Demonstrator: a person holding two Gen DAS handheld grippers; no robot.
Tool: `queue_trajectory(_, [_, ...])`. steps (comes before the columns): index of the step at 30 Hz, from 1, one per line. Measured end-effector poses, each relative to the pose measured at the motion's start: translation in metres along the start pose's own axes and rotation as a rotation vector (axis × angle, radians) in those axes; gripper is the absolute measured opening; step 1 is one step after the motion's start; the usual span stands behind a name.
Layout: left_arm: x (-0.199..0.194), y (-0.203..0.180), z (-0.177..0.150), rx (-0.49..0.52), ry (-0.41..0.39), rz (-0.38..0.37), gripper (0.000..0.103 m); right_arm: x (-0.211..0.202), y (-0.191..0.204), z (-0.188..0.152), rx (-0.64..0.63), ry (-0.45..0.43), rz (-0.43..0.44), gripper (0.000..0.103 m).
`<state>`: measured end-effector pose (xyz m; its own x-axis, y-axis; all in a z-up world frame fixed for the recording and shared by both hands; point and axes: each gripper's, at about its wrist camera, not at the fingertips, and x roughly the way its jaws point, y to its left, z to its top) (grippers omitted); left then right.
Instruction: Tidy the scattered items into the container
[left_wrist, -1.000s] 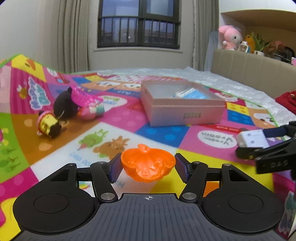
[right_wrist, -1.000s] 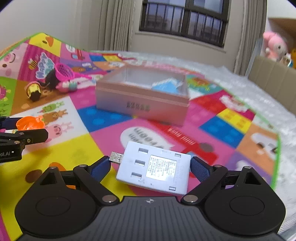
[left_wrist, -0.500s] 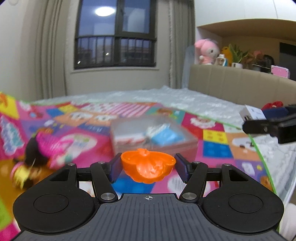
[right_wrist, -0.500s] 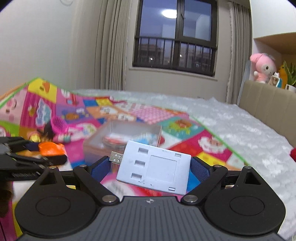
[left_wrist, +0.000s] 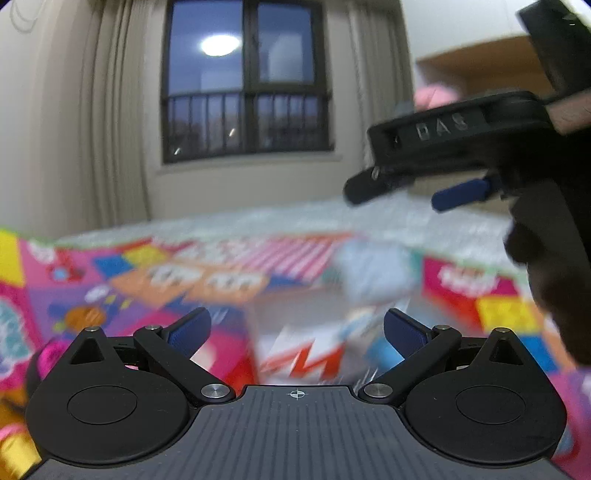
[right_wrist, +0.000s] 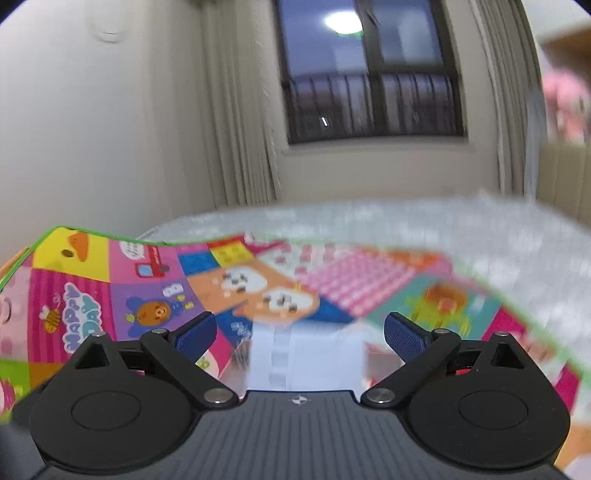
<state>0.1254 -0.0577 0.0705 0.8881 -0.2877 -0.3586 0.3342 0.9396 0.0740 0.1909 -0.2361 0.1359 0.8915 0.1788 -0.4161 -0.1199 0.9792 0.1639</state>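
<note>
Your left gripper (left_wrist: 295, 328) is opening, empty; right gripper (right_wrist: 300, 332) opening, white adapter (right_wrist: 306, 358) loose between its pads.

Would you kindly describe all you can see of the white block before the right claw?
The white block is a flat, pale rectangular slab, plastic by its look, with small slots down its left part. Motion blurs it. It lies between the right claw's opening jaws, clear of both pads, above the colourful mat.
</note>
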Motion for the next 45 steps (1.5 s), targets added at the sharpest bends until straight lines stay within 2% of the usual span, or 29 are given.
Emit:
queue_trajectory(3, [-0.015, 0.010, -0.024, -0.007, 0.094, 0.014, 0.103, 0.008, -0.011, -0.015, 0.058, 0.034, 0.002, 0.098])
queue_trajectory(6, [-0.035, 0.030, -0.043, -0.084, 0.155, 0.011, 0.103, 0.005, -0.017, -0.030, 0.074, 0.063, -0.043, 0.098])
queue_trajectory(9, [-0.053, 0.055, -0.058, -0.178, 0.182, 0.068, 0.103, 0.003, -0.010, -0.037, 0.067, 0.108, -0.074, 0.098])
queue_trajectory(13, [-0.072, 0.090, -0.076, -0.316, 0.210, 0.137, 0.103, 0.001, 0.026, -0.036, 0.004, 0.122, -0.084, 0.098])
queue_trajectory(17, [-0.093, 0.122, -0.095, -0.481, 0.164, 0.162, 0.103, 0.009, 0.088, -0.046, -0.099, 0.153, -0.061, 0.103])
queue_trajectory(19, [-0.104, 0.132, -0.094, -0.487, 0.168, 0.141, 0.103, 0.018, 0.126, -0.059, -0.200, 0.186, -0.061, 0.103])
queue_trajectory(22, [-0.121, 0.141, -0.093, -0.490, 0.124, 0.131, 0.103, 0.032, 0.172, -0.072, -0.296, 0.209, -0.012, 0.103])
queue_trajectory(25, [-0.128, 0.146, -0.094, -0.459, 0.117, 0.154, 0.103, 0.050, 0.208, -0.077, -0.339, 0.244, 0.074, 0.092])
queue_trajectory(27, [-0.126, 0.152, -0.096, -0.452, 0.139, 0.155, 0.103, 0.060, 0.224, -0.082, -0.366, 0.258, 0.099, 0.089])
queue_trajectory(30, [-0.122, 0.159, -0.103, -0.463, 0.174, 0.110, 0.103, 0.082, 0.246, -0.096, -0.421, 0.291, 0.109, 0.089])
queue_trajectory(33, [-0.121, 0.162, -0.107, -0.472, 0.180, 0.085, 0.103, 0.115, 0.253, -0.105, -0.402, 0.340, 0.116, 0.090])
queue_trajectory(35, [-0.121, 0.161, -0.110, -0.470, 0.186, 0.067, 0.103, 0.136, 0.253, -0.111, -0.390, 0.356, 0.088, 0.090])
queue_trajectory(36, [-0.119, 0.161, -0.111, -0.468, 0.191, 0.059, 0.103, 0.143, 0.251, -0.113, -0.377, 0.373, 0.079, 0.086])
queue_trajectory(38, [-0.117, 0.159, -0.113, -0.459, 0.206, 0.050, 0.103, 0.148, 0.245, -0.114, -0.348, 0.413, 0.091, 0.069])
queue_trajectory(41, [-0.117, 0.152, -0.114, -0.426, 0.209, 0.045, 0.103, 0.130, 0.237, -0.112, -0.339, 0.437, 0.116, 0.067])
queue_trajectory(45, [-0.115, 0.143, -0.114, -0.383, 0.213, 0.036, 0.103, 0.084, 0.233, -0.104, -0.332, 0.494, 0.231, 0.068])
